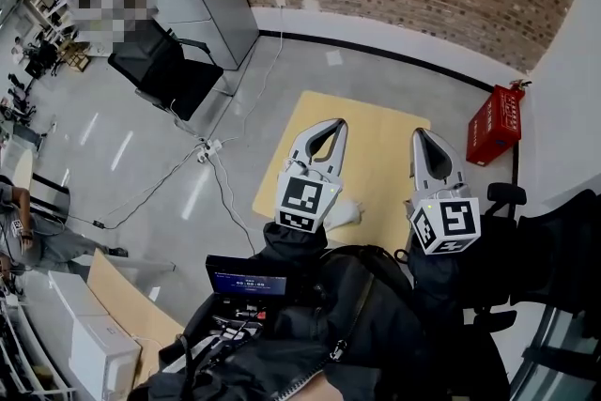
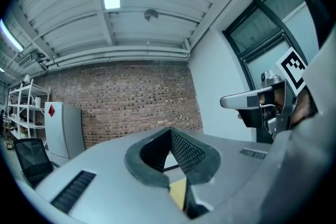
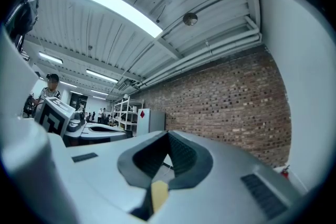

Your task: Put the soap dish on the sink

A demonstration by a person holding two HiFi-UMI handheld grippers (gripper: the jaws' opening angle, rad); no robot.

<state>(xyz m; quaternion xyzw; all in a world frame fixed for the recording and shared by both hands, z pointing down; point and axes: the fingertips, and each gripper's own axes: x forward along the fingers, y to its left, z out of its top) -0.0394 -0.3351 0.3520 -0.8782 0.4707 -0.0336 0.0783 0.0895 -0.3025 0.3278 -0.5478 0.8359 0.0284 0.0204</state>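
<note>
Soap dish: not identified with certainty in any view. A small white object on the yellow worktop, just beside the left claw, may be it. No sink is visible. Left claw and right claw are both closed tip to tip and empty, held level above the worktop. Recommended procedure: confirm the object first, open one claw wide before descending, then grip across the rim without tilting the dish.
</note>
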